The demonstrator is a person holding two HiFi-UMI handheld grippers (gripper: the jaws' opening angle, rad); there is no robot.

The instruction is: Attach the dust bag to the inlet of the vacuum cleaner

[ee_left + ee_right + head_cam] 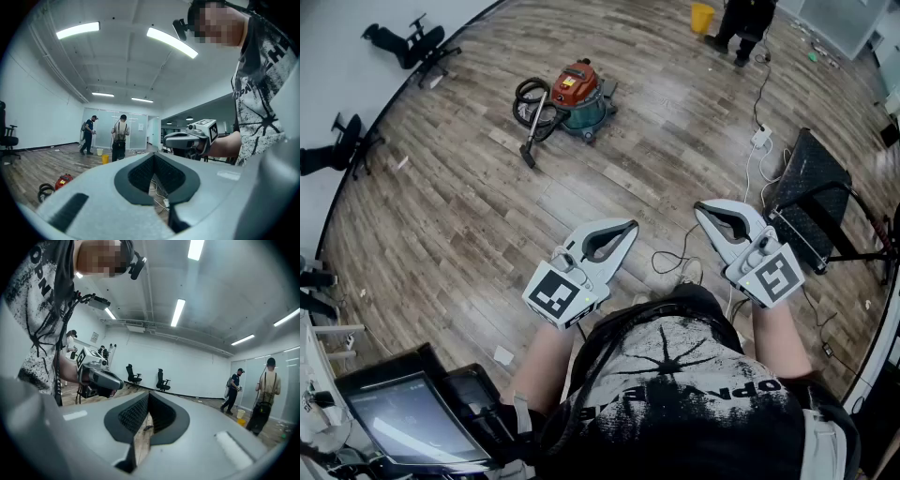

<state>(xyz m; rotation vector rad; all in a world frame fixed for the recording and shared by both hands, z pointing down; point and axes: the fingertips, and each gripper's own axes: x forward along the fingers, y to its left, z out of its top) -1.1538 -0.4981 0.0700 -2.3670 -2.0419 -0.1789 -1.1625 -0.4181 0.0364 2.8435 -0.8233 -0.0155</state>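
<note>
The vacuum cleaner stands far off on the wooden floor: a red lid on a teal drum, with a black hose coiled at its left. In the left gripper view the vacuum cleaner is small at the lower left. No dust bag is in view. My left gripper and right gripper are held level in front of my body, both shut with nothing between their jaws. Each shows in the other's view: the right gripper and the left gripper.
A black stand is at the right, with a power strip and cables on the floor beside it. Office chairs line the left wall. A monitor is at the lower left. A person and a yellow bucket are beyond the vacuum.
</note>
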